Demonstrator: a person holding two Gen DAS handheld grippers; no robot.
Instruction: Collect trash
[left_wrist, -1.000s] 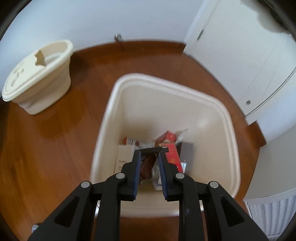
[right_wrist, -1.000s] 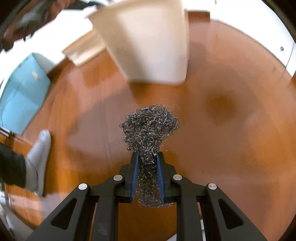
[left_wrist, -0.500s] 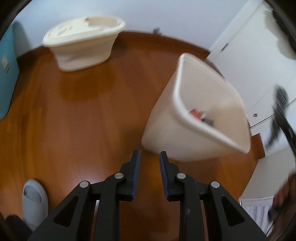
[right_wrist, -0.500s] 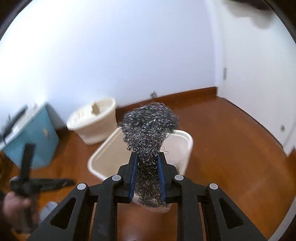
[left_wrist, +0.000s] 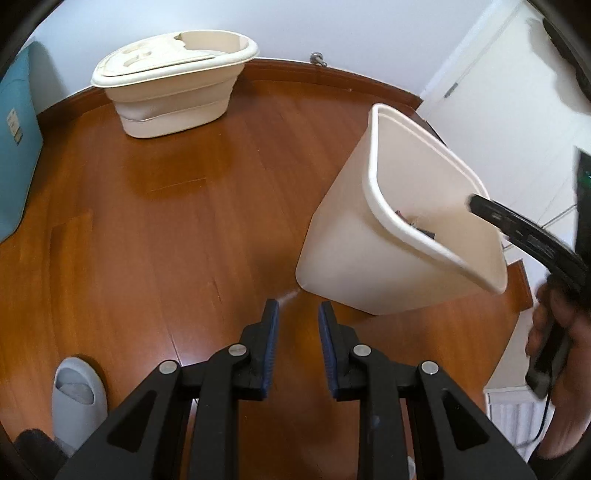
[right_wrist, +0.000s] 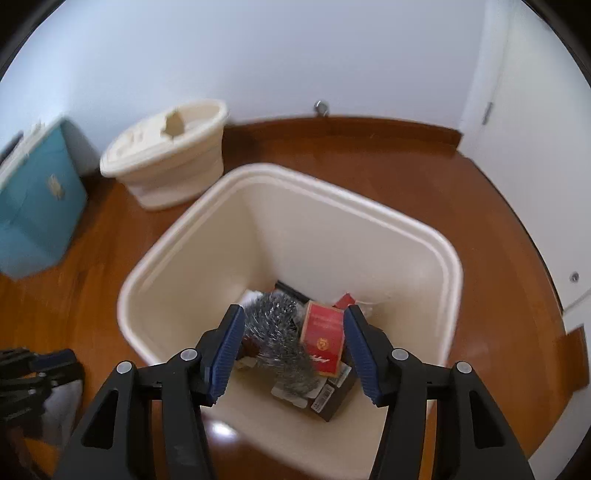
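Note:
A cream trash bin (right_wrist: 177, 266) stands on the wooden floor. Inside it lie a steel wool scrubber (right_wrist: 280, 336), a red box (right_wrist: 325, 338) and other packaging. My right gripper (right_wrist: 293, 321) is open and empty above the bin's mouth, over the scrubber. In the left wrist view the same bin (left_wrist: 347, 254) stands at the right, with the right gripper's black arm over its rim. My left gripper (left_wrist: 297, 312) hangs over bare floor to the left of the bin, empty, jaws a little apart.
A cream oval tub (left_wrist: 173, 96) stands by the back wall. A teal box (right_wrist: 33, 206) is at the left. A grey slipper (left_wrist: 77, 395) lies on the floor at lower left. White doors (left_wrist: 517, 92) are at the right.
My right gripper moved over the bin and opened; the steel wool dropped into the bin. My left gripper drew back from above the bin to the floor beside it.

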